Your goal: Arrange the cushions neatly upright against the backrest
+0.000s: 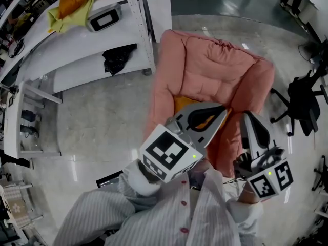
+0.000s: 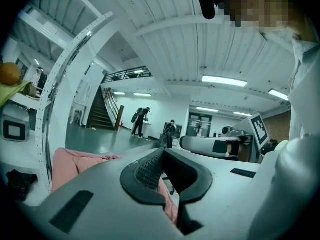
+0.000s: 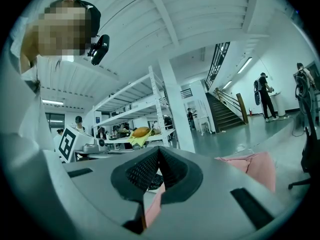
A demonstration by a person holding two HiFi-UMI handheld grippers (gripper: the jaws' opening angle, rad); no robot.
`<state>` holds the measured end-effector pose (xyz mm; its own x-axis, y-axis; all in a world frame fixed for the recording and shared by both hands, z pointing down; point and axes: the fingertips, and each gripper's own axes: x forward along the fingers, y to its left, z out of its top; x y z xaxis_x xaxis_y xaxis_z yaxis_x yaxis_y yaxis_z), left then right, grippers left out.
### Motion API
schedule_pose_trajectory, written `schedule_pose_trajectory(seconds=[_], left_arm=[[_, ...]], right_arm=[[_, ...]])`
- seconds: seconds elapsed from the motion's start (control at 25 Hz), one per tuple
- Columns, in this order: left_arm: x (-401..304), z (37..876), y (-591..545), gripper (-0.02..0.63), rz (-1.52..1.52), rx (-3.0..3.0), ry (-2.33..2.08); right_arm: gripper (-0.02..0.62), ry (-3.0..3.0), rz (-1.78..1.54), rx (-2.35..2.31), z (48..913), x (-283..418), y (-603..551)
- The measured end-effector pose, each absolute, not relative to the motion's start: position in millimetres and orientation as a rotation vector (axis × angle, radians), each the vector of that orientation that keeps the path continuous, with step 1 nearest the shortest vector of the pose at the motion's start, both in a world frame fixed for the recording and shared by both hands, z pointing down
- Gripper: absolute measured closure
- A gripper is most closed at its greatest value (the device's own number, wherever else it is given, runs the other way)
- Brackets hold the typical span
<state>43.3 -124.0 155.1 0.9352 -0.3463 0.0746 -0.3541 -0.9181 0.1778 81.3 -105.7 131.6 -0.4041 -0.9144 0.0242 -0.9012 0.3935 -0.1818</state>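
A pink armchair (image 1: 215, 68) with thick padded arms and backrest stands on the pale floor in the head view. An orange cushion (image 1: 180, 104) lies on its seat, mostly hidden under my left gripper (image 1: 221, 109). That gripper hovers over the seat, shut and empty. My right gripper (image 1: 250, 116) hangs above the chair's right arm, also shut with nothing in it. In the left gripper view the closed left gripper (image 2: 162, 152) points over the pink padding (image 2: 80, 161). In the right gripper view the closed right gripper (image 3: 159, 150) has the pink chair (image 3: 255, 166) to its right.
White shelving (image 1: 77, 40) stands left of the chair and holds an orange and yellow-green bundle (image 1: 72, 1) and a black bag (image 1: 118, 58). A black office chair (image 1: 302, 101) stands at the right. Stairs (image 2: 102, 111) and people (image 2: 140, 120) are far off.
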Motion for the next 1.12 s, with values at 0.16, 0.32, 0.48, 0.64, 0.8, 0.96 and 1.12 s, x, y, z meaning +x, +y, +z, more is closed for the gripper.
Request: schedule_pose_trajectory(seconds=[0.16, 0.32, 0.48, 0.64, 0.8, 0.96, 1.12], left_arm=[[44, 160, -122, 0.595, 0.079, 2.901, -0.522], [45, 160, -123, 0.595, 0.09, 2.907, -0.518], [45, 160, -123, 0.595, 0.101, 2.906, -0.522], [44, 163, -124, 0.595, 0.11, 2.899, -0.528], [44, 167, -123, 0.595, 0.121, 2.892, -0.53], [43, 168, -124, 0.595, 0.122, 2.89, -0.528], [45, 170, -122, 0.595, 0.124, 2.891, -0.517]], right_arm=[[0.583, 2.553, -0.265, -1.684, 137, 81, -105], [0.583, 2.545, -0.274, -1.699, 138, 83, -105], [0.583, 2.537, -0.296, -1.687, 138, 83, -105], [0.583, 2.548, -0.303, -1.676, 140, 80, -104], [0.583, 2.568, -0.315, -1.667, 145, 77, -104], [0.583, 2.58, -0.326, -1.663, 147, 74, -106], [0.583, 2.582, -0.334, -1.662, 149, 74, -106]])
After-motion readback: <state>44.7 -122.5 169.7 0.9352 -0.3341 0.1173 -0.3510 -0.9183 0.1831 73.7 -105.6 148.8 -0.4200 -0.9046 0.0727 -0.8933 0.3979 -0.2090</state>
